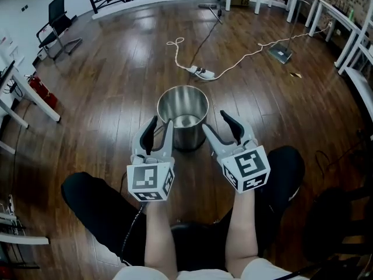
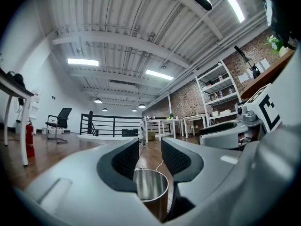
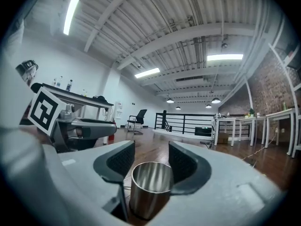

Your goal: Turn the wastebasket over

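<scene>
Stretching out beneath you, the dark wooden plank floor [image 1: 116, 86] is gleaming with a polished sheen. The wastebasket [image 1: 183, 107], a smooth brushed-metal cylinder, is standing upright on it, round mouth facing up, just ahead of your legs. You are holding the left gripper [image 1: 158, 130] and the right gripper [image 1: 220, 126] on either side of its near wall. Each is a pale grey moulded claw with black cross-hatched pads. Both claws are standing apart and pressing on nothing; in each gripper view the wastebasket is showing in the gap beyond the pads. Each gripper is carrying a cube of black-and-white square markers. Farther off, a white power strip [image 1: 201, 72] is lying on the floor with a looping pale cable.
</scene>
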Available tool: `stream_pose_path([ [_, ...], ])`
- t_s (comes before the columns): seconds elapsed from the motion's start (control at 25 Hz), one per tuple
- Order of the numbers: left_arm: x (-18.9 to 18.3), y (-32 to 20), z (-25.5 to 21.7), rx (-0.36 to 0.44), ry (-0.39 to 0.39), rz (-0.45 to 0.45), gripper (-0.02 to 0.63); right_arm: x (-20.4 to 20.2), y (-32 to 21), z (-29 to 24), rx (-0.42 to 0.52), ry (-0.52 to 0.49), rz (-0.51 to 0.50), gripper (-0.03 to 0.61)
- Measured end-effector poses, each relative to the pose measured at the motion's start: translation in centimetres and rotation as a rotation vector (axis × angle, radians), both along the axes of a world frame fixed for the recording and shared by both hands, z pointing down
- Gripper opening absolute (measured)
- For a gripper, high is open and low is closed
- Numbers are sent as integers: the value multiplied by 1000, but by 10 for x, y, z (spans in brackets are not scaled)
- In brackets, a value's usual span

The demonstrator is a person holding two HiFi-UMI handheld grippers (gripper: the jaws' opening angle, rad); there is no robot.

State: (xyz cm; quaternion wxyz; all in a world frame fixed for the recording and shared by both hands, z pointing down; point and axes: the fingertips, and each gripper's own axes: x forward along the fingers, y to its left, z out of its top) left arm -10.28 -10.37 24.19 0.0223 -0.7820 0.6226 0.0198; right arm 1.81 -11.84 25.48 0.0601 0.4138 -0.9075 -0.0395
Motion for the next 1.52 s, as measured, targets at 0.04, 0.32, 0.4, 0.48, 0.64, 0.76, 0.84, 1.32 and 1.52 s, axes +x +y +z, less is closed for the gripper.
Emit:
stream_pose_path([
  [0.04,-6,-14,-1,-1,2,0,180,-1,-14,-2,1,5,16,215],
  [0.32,-48,-83,8,-25,5,-9,345,-7,-91,-6,-31,8,132,407],
  [0.4,-59,-103,16,-31,11,-19,393,-8,-108,2,-41,20,144,423],
  [0.48,-73,-119,24,-44,20,-35,401,-15,-124,8,-47,26,134,425],
  [0.64,-99,-146,45,-92,38,-58,403,-43,-140,34,-111,132,50,423],
  [0.76,-122,-159,81,-186,72,-71,411,-76,-147,63,-186,231,-39,423],
  [0.84,-136,-165,111,-257,91,-84,411,-96,-149,85,-250,286,-96,423],
  [1.32,-200,-171,196,-388,222,-266,367,-225,-122,227,-613,592,-397,364],
  [1.52,-236,-165,216,-438,302,-369,347,-234,-135,249,-639,612,-343,158],
])
